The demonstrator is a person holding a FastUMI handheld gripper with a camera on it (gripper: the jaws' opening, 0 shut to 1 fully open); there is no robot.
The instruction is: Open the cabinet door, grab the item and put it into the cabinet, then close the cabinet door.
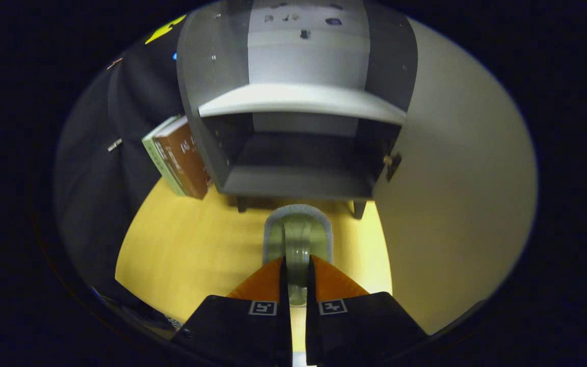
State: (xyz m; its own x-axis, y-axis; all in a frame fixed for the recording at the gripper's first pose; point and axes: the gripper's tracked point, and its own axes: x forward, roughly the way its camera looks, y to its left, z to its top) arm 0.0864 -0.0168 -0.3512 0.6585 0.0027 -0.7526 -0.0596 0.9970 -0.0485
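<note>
Gripper: the gripper (297, 267) had its two fingers squeezed nearly together, just a thin gap left, and that gap was taken up by the handle of the mug. Both fingers looked pressed against it, one on each side.

Mug: the mug (298, 239) was a pale greenish thing with a lighter rim, sticking out just ahead of the fingertips. It was seen pretty much from the handle side, with the rim end pointing toward the cabinet. Couldn't really tell if it was off the table or brushing it.

Cabinet: the cabinet (298, 183) was grey, sitting on short dark legs right beyond the mug. It had a shelf across the middle, a dark lower compartment and a lighter upper one. The lower compartment looked bare as far as the shadows let anyone see.

Cabinet door: the cabinet door (456, 193) was swung wide open on the right side of the cabinet, a big pale panel hinged at the cabinet's right edge.

Books: a couple of books (181, 158), one brownish and one greenish, leaned up against the cabinet's left side.

Table: the table (191, 250) was a yellow wood surface under everything.
</note>
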